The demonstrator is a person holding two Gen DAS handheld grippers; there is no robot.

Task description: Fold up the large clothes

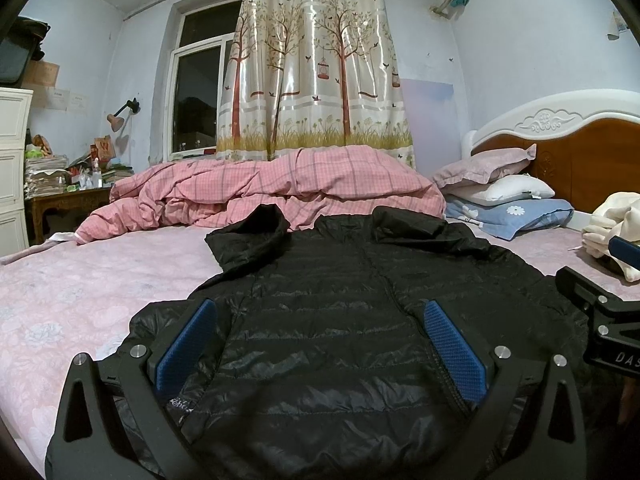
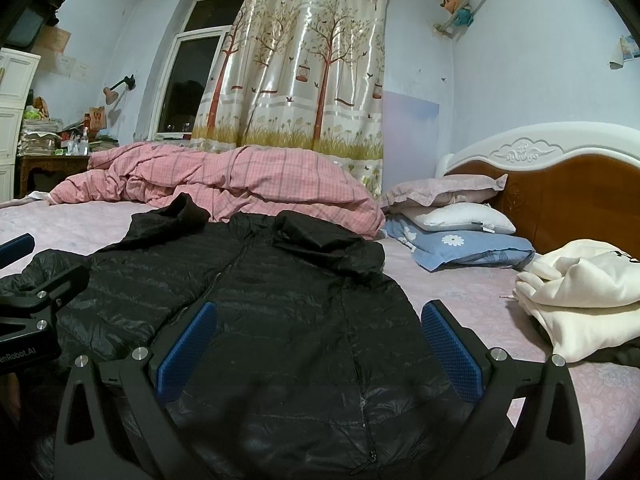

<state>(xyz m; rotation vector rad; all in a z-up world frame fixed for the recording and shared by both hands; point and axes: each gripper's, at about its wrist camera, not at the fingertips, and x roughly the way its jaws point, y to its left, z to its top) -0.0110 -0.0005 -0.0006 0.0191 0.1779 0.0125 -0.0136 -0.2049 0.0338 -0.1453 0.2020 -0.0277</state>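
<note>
A black quilted puffer jacket (image 1: 320, 320) lies spread front-up on the pink bed sheet, hood toward the far duvet; it also shows in the right wrist view (image 2: 260, 300). My left gripper (image 1: 320, 344) is open, its blue pads (image 1: 188, 344) wide apart over the jacket's lower left part. My right gripper (image 2: 318, 344) is open over the jacket's lower right part, blue pads (image 2: 452, 348) apart. Neither holds anything. Each gripper shows at the edge of the other's view: the right one (image 1: 600, 312) and the left one (image 2: 28, 300).
A rumpled pink checked duvet (image 1: 260, 192) lies behind the jacket. Pillows (image 2: 452, 216) are stacked by the headboard (image 2: 560, 184). A cream garment (image 2: 580, 292) lies on the bed at right. A cluttered side table (image 1: 64, 192) stands at far left.
</note>
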